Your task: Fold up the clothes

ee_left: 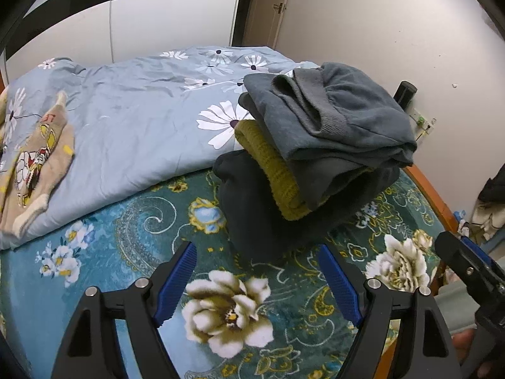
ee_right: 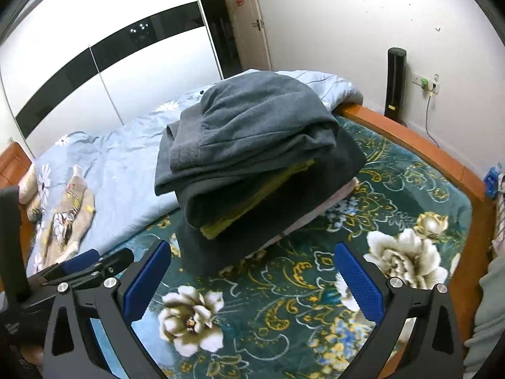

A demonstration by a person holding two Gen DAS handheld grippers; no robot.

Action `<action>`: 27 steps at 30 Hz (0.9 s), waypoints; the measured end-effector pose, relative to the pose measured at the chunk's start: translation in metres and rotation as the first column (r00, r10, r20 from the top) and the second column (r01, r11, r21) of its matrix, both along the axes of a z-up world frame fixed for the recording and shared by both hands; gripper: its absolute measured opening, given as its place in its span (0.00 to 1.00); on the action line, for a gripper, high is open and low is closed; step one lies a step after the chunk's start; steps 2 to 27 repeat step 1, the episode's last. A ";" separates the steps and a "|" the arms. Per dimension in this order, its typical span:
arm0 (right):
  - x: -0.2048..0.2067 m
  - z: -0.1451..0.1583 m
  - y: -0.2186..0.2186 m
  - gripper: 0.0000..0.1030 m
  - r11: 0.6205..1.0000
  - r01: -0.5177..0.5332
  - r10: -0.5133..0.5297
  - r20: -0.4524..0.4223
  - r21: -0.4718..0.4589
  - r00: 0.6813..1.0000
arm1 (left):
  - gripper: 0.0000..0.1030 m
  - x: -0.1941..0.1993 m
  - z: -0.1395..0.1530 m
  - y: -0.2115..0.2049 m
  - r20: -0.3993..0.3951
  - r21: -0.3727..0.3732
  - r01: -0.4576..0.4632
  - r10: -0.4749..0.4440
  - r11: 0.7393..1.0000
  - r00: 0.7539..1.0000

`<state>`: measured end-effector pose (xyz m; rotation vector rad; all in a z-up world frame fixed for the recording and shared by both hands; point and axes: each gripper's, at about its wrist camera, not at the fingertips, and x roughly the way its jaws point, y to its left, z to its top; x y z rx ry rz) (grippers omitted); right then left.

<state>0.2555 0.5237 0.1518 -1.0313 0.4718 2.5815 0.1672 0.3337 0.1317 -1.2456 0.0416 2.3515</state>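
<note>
A pile of folded clothes stands on the teal flowered blanket (ee_left: 142,221): a grey-blue sweatshirt (ee_left: 341,117) on top, a mustard knit (ee_left: 271,170) under it, a dark garment (ee_left: 252,208) at the bottom. The pile also shows in the right wrist view (ee_right: 252,132), with the blanket (ee_right: 410,189) around it. My left gripper (ee_left: 257,254) is open and empty, just short of the pile. My right gripper (ee_right: 252,252) is open and empty, just in front of the pile. A beige cartoon-print garment (ee_left: 41,158) lies unfolded on the quilt, far left, and shows in the right view too (ee_right: 66,208).
A light blue daisy quilt (ee_left: 132,110) covers the bed's far half. The orange wooden bed frame (ee_right: 410,139) runs along the right. A black tower (ee_right: 394,85) stands by the wall. A wardrobe (ee_right: 94,47) and a door (ee_right: 249,22) lie beyond.
</note>
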 end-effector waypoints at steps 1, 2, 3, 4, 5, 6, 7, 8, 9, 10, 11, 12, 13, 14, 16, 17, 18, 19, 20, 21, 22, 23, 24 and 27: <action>0.001 0.000 -0.001 1.00 1.000 0.003 -0.003 0.008 0.001 1.000 | 0.82 0.001 0.001 0.000 0.002 -0.004 -0.002 0.002 1.000 1.000; 0.001 0.000 -0.001 1.00 1.000 0.003 -0.003 0.008 0.001 1.000 | 0.82 0.001 0.001 0.000 0.002 -0.004 -0.002 0.002 1.000 1.000; 0.001 0.000 -0.001 1.00 1.000 0.003 -0.003 0.008 0.001 1.000 | 0.82 0.001 0.001 0.000 0.002 -0.004 -0.002 0.002 1.000 1.000; 0.001 0.000 -0.001 1.00 1.000 0.003 -0.003 0.008 0.001 1.000 | 0.82 0.001 0.001 0.000 0.002 -0.004 -0.002 0.002 1.000 1.000; 0.001 0.000 -0.001 1.00 1.000 0.003 -0.003 0.008 0.001 1.000 | 0.82 0.001 0.001 0.000 0.002 -0.004 -0.002 0.002 1.000 1.000; 0.001 0.000 -0.001 1.00 1.000 0.003 -0.003 0.008 0.001 1.000 | 0.82 0.001 0.001 0.000 0.002 -0.004 -0.002 0.002 1.000 1.000; 0.001 0.000 -0.001 1.00 1.000 0.003 -0.003 0.008 0.001 1.000 | 0.82 0.001 0.001 0.000 0.002 -0.004 -0.002 0.002 1.000 1.000; 0.001 0.000 -0.001 1.00 1.000 0.003 -0.003 0.008 0.001 1.000 | 0.82 0.001 0.001 0.000 0.002 -0.004 -0.002 0.002 1.000 1.000; 0.001 0.000 -0.001 1.00 1.000 0.003 -0.003 0.008 0.001 1.000 | 0.82 0.001 0.001 0.000 0.002 -0.004 -0.002 0.002 1.000 1.000; 0.001 0.000 -0.001 1.00 1.000 0.003 -0.003 0.008 0.001 1.000 | 0.82 0.001 0.001 0.000 0.002 -0.004 -0.002 0.002 1.000 1.000; 0.001 0.000 -0.001 1.00 1.000 0.003 -0.003 0.008 0.001 1.000 | 0.82 0.001 0.001 0.000 0.002 -0.004 -0.002 0.002 1.000 1.000; 0.001 0.000 -0.001 1.00 1.000 0.003 -0.003 0.008 0.001 1.000 | 0.82 0.001 0.001 0.000 0.002 -0.004 -0.002 0.002 1.000 1.000; 0.001 0.000 -0.001 1.00 1.000 0.003 -0.003 0.008 0.001 1.000 | 0.82 0.001 0.001 0.000 0.002 -0.004 -0.002 0.002 1.000 1.000; 0.001 0.000 -0.001 1.00 1.000 0.003 -0.003 0.008 0.001 1.000 | 0.82 0.001 0.001 0.000 0.002 -0.004 -0.002 0.002 1.000 1.000; 0.001 0.000 -0.001 1.00 1.000 0.003 -0.003 0.008 0.001 1.000 | 0.82 0.001 0.001 0.000 0.002 -0.004 -0.002 0.002 1.000 1.000; 0.001 0.000 -0.001 1.00 1.000 0.003 -0.003 0.008 0.001 1.000 | 0.82 0.001 0.001 0.000 0.002 -0.004 -0.002 0.002 1.000 1.000; 0.001 0.000 -0.001 1.00 1.000 0.003 -0.003 0.008 0.001 1.000 | 0.82 0.001 0.001 0.000 0.002 -0.004 -0.002 0.002 1.000 1.000; 0.001 0.000 -0.001 1.00 1.000 0.003 -0.003 0.008 0.001 1.000 | 0.82 0.001 0.001 0.000 0.002 -0.004 -0.002 0.002 1.000 1.000; 0.001 0.000 -0.001 1.00 1.000 0.003 -0.003 0.008 0.001 1.000 | 0.82 0.001 0.001 0.000 0.002 -0.004 -0.002 0.002 1.000 1.000; 0.001 0.000 -0.001 1.00 1.000 0.003 -0.003 0.008 0.001 1.000 | 0.82 0.001 0.001 0.000 0.002 -0.004 -0.002 0.002 1.000 1.000; 0.001 0.000 -0.001 1.00 1.000 0.003 -0.003 0.008 0.001 1.000 | 0.82 0.001 0.001 0.000 0.002 -0.004 -0.002 0.002 1.000 1.000; 0.001 0.000 -0.001 1.00 1.000 0.003 -0.003 0.008 0.001 1.000 | 0.82 0.001 0.001 0.000 0.002 -0.004 -0.002 0.002 1.000 1.000; 0.001 0.000 -0.001 1.00 1.000 0.003 -0.003 0.008 0.001 1.000 | 0.82 0.001 0.001 0.000 0.002 -0.004 -0.002 0.002 1.000 1.000; 0.001 0.000 -0.001 1.00 1.000 0.003 -0.003 0.008 0.001 1.000 | 0.82 0.001 0.001 0.000 0.002 -0.004 -0.002 0.002 1.000 1.000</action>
